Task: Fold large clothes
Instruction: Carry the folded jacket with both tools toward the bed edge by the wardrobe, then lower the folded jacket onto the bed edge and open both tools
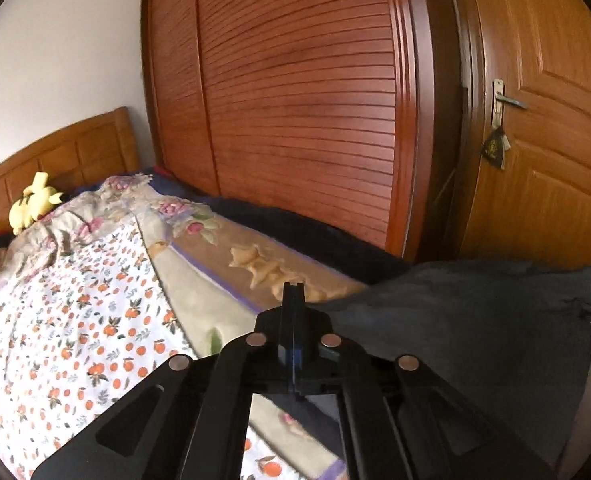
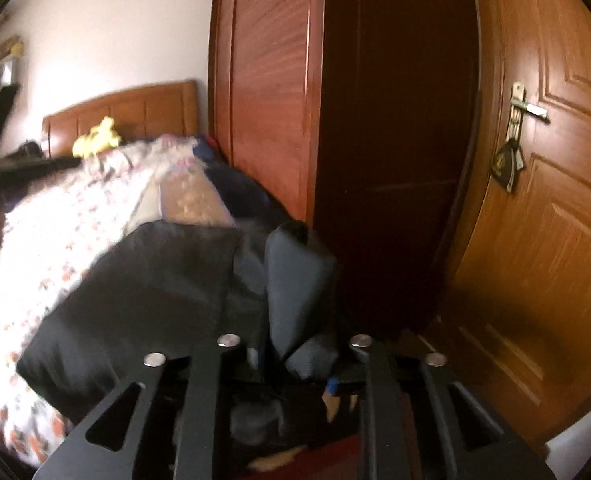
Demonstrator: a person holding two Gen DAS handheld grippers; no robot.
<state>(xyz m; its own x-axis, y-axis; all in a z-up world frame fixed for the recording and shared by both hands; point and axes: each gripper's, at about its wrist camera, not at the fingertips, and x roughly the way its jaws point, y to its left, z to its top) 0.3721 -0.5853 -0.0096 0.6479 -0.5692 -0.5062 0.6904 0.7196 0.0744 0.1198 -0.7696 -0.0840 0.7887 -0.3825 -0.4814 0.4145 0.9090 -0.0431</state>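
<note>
Bedroom scene, seen along both hand-held tools. The left gripper [image 1: 293, 292] has its two black fingers pressed flat together with nothing visible between the tips; it is raised above the bed [image 1: 199, 276]. The dark garment [image 1: 475, 320] — a large charcoal-black piece of clothing — lies just to the right of those fingers, spread over the bed's near corner and reaching toward the picture's right edge, where part of the other tool shows.

In the right wrist view, the right gripper [image 2: 295, 280] is buried in the same dark garment [image 2: 143, 292]: folds of black fabric bunch up between the linkage arms and hide the fingertips, so whether the jaws are parted or pinching the cloth cannot be told from here. The garment drapes to the left from the tool onto the quilt.

Bedding — a white cover printed with small oranges [image 1: 75, 320] lies over a beige floral blanket [image 1: 223, 256]. A yellow plush toy [image 1: 35, 204] sits at the wooden headboard [image 1: 67, 156]. Behind the bed stands a reddish louvred wardrobe [image 1: 295, 100]; to its right is a panelled wooden door [image 1: 547, 140] with a lever handle [image 1: 507, 100] and a small dark pouch hanging below it.
</note>
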